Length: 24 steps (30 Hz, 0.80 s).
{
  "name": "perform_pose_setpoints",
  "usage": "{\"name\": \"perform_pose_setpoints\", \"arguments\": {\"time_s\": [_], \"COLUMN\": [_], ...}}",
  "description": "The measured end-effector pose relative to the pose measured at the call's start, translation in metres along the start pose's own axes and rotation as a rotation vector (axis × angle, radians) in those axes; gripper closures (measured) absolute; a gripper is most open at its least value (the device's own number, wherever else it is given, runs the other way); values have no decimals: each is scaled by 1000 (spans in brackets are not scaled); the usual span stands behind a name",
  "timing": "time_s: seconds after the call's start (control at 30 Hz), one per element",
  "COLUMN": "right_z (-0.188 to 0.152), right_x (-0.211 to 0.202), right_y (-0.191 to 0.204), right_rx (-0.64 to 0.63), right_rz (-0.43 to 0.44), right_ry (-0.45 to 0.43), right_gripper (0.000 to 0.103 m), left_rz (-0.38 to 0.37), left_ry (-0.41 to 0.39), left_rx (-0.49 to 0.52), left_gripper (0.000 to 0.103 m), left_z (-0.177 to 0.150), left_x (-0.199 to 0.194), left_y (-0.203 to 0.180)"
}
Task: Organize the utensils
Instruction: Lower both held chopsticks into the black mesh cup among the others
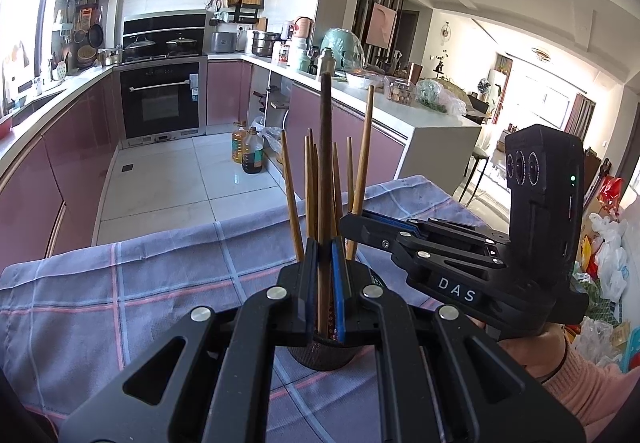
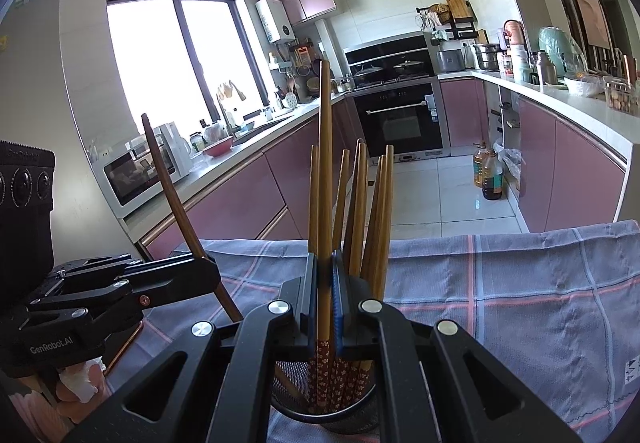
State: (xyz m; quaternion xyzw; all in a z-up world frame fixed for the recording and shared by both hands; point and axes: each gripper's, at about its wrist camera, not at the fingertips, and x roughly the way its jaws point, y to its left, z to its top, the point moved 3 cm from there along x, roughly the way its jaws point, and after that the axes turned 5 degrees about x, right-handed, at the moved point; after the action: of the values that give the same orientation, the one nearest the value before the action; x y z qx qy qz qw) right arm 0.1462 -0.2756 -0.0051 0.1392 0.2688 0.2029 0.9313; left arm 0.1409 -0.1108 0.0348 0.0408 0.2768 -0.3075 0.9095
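Pink-fronted kitchen cabinets and a black built-in oven (image 1: 160,99) are filling the background, while a blue-grey checked cloth with pink lines (image 1: 120,275) is covering the table up close. On it a black mesh utensil cup (image 2: 320,403) is standing, bristling with tan wooden chopsticks (image 2: 360,211) whose lower ends are red with small flowers. The left gripper (image 1: 325,275) is pinching a darker brown chopstick (image 1: 326,163), its jaws closed on the shaft just above the cup. The right gripper (image 2: 325,283) is likewise clamping a light tan chopstick (image 2: 325,163) that is rising upright over the holder, its patterned end already inside the mesh. Both sticks appear to be going into the cup together, so the insertion step looks to be underway. Next, each jaw would need to be easing apart so the sticks drop to the bottom, then lifting straight up, since a sideways pull could be tipping the light holder or scattering its neighbours
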Motion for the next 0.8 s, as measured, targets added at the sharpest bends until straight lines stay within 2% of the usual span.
{"name": "perform_pose_setpoints", "arguments": {"time_s": [0.8], "right_z": [-10], "right_x": [14], "right_y": [-2], "right_rx": [8], "right_rz": [-5], "right_ry": [57], "right_gripper": [96], "left_rz": [20], "left_ry": [55], "left_rx": [-1], "left_gripper": [94], "left_z": [-6], "left_x": [32], "left_y": [4]}}
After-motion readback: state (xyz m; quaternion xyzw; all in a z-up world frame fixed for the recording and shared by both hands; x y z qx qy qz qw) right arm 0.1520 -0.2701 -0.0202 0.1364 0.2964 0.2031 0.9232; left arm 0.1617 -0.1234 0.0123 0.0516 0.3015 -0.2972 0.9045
